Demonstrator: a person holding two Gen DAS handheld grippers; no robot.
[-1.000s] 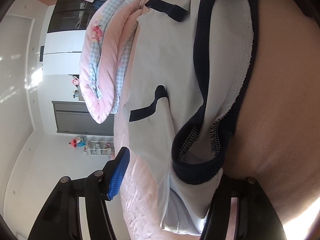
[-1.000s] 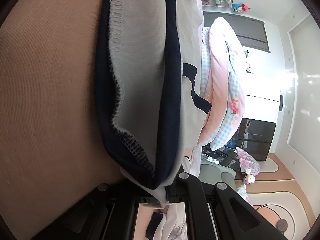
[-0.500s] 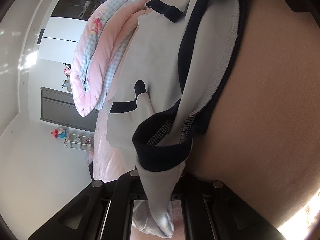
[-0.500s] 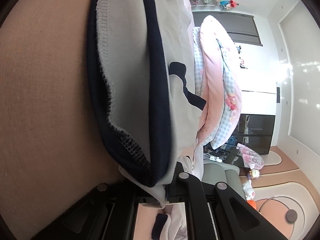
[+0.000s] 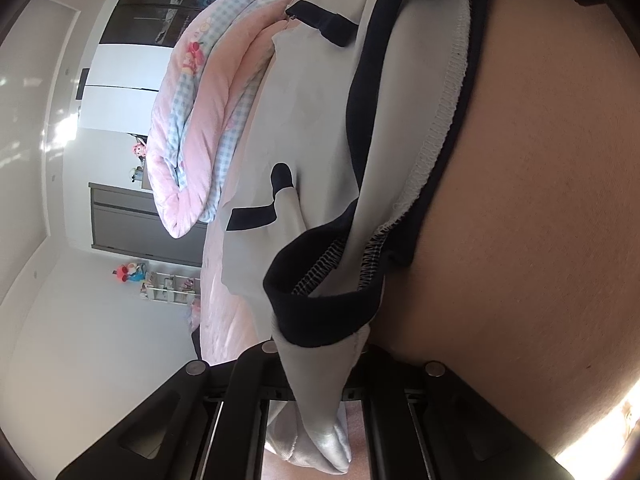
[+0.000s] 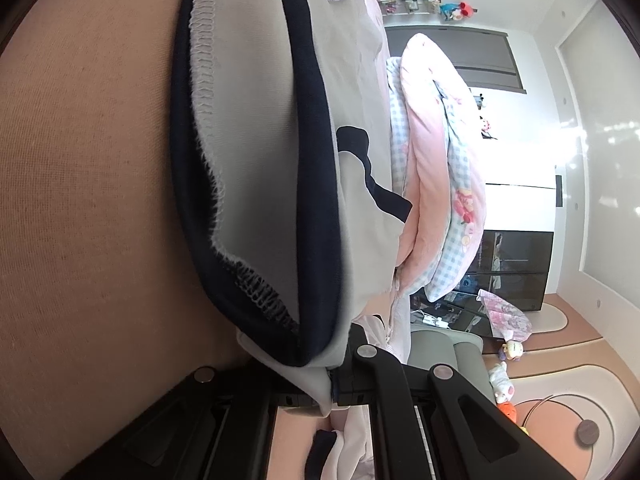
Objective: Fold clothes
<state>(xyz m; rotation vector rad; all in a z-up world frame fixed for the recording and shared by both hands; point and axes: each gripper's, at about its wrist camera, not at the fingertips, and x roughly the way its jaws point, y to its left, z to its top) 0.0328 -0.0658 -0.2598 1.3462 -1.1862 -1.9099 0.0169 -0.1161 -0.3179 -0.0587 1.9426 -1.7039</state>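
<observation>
Both tongs, left (image 5: 320, 364) and right (image 6: 332, 376), pinching grey shirt (image 5: 312, 120) over pink bedsheet (image 5: 224, 304); folded quilt (image 6: 432, 168) beyond.

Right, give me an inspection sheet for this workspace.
Surface: pink bed cover under the garment.
Job's things: grey garment with a navy band, lifted by one edge.
Clutter: rolled pink checked quilt beside it.
Tools: left tool shut on the garment; right tool shut on the same edge.
Cables: white plug strip and lead in the background.
Surroundings: dark cabinet, plush toys on the floor, brown fabric filling one side.
</observation>
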